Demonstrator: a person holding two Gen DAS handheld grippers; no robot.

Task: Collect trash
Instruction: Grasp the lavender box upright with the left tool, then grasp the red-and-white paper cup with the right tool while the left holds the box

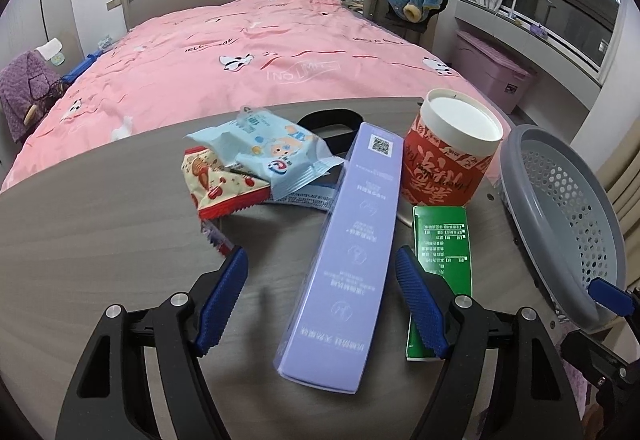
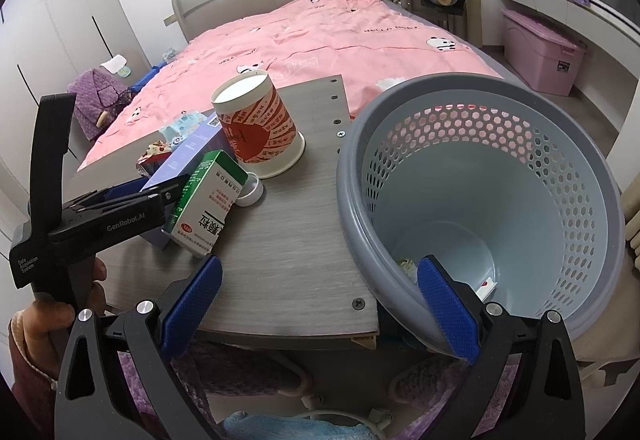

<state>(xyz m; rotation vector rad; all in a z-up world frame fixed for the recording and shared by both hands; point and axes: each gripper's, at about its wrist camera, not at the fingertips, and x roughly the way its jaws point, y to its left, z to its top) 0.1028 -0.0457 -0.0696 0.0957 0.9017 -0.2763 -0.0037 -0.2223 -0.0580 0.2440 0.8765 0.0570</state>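
Observation:
My left gripper (image 1: 322, 300) is open and straddles the near end of a long lavender box (image 1: 348, 240), with its pads clear of the box's sides. A green box (image 1: 442, 240) lies beside it, under the right finger. Farther back sit a red paper cup (image 1: 452, 160), a light blue wrapper (image 1: 268, 148) and a red snack wrapper (image 1: 218, 184). My right gripper (image 2: 320, 306) is open at the table's corner. Its right finger reaches inside the rim of the tilted grey basket (image 2: 500, 180), which holds a few scraps (image 2: 406, 264). In the right wrist view the left gripper (image 2: 160, 188) hovers beside the green box (image 2: 208, 200).
The grey table (image 2: 288, 240) stands in front of a bed with a pink cover (image 1: 248, 52). A small white cap (image 2: 250, 192) lies near the cup. A hand (image 2: 52, 316) grips the left gripper's handle. A pink bin (image 2: 536, 52) is at the far right.

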